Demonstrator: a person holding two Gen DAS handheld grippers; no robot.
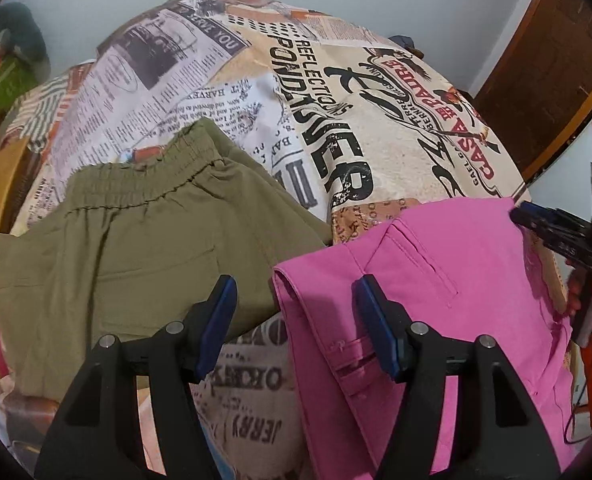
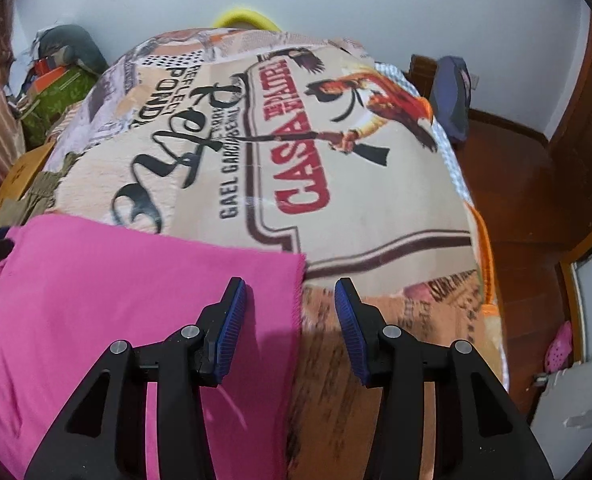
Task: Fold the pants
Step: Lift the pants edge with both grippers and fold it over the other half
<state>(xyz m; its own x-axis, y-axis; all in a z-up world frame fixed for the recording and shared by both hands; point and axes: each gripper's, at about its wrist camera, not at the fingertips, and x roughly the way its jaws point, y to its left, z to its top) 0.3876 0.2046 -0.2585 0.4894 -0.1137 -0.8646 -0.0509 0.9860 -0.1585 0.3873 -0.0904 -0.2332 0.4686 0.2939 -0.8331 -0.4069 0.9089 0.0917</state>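
Left gripper (image 1: 296,320) hangs with fingers spread, nothing between them. The folded pink pants (image 1: 436,280) lie under its right finger, the olive pants (image 1: 136,248) under its left. Right gripper (image 2: 290,320) is released too, its left finger over the pink pants' edge, blanket (image 2: 376,208) beneath the gap.
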